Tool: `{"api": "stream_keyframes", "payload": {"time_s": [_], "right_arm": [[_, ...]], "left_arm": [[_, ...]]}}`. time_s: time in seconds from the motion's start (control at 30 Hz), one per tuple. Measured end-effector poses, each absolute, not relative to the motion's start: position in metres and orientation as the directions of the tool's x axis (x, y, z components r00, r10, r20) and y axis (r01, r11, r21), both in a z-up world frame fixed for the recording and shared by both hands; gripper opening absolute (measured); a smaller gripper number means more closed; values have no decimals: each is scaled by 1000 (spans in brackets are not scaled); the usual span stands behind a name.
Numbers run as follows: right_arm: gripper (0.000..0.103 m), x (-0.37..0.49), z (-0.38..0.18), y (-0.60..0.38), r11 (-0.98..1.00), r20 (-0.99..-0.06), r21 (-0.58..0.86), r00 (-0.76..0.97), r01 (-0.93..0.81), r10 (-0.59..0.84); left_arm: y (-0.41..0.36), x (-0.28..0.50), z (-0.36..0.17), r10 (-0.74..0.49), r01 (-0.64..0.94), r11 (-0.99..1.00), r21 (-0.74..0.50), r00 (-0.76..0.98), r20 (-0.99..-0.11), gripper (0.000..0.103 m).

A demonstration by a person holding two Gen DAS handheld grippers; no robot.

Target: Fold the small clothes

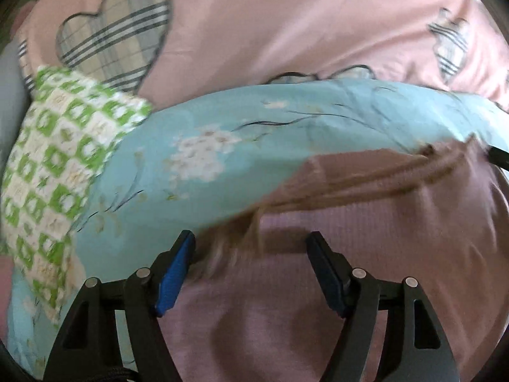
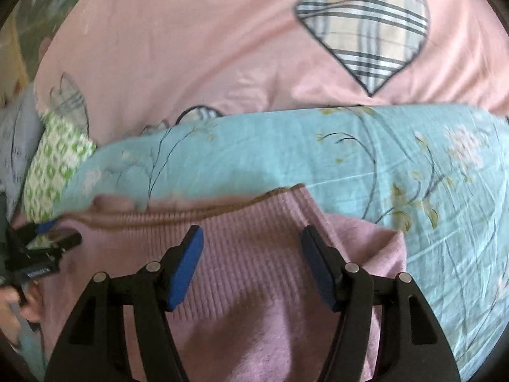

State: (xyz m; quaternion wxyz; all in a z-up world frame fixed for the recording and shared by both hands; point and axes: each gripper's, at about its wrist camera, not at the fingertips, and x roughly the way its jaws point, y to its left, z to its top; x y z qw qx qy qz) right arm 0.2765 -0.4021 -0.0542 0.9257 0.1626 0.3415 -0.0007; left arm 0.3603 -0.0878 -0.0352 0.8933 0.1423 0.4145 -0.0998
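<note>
Blue floral sheet (image 2: 413,165) under pink sweater (image 2: 254,286); left claw (image 1: 251,238), right claw (image 2: 251,232) both released.

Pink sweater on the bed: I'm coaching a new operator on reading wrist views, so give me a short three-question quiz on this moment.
1. True or false: the right gripper is shut on the pink sweater.
2. What does the sweater lie on? A) the blue floral sheet B) a wooden floor C) a basket
3. Fill in: the pink bedcover carries plaid patches shaped like ____.

Key: 1 false, its fingers stand apart above the knit; 2 A; 3 hearts.
</note>
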Motion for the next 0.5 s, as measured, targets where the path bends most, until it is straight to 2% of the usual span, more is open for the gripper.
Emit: {"api": "stream_keyframes", "payload": {"time_s": [0.13, 0.3, 0.4, 0.47, 0.5], "right_arm": [[66, 249, -42, -407, 929, -588, 358, 796, 93, 146], [66, 199, -41, -405, 889, -555, 458, 788, 22, 266], [66, 174, -53, -392, 841, -537, 538, 748, -52, 389], [66, 165, -64, -383, 807, -533, 583, 705, -96, 469], [66, 161, -70, -378, 811, -546, 576, 691, -101, 474]], "left_arm": [[-50, 346, -24, -92, 225, 972, 66, 624, -776, 74], [-15, 277, -9, -277, 259, 955, -143, 613, -740, 74], [-11, 239, -18, -373, 298, 925, -238, 582, -723, 74], [-13, 228, -30, -381, 309, 920, -242, 558, -737, 74], [-12, 224, -39, -346, 297, 932, -207, 556, -756, 73]]}}
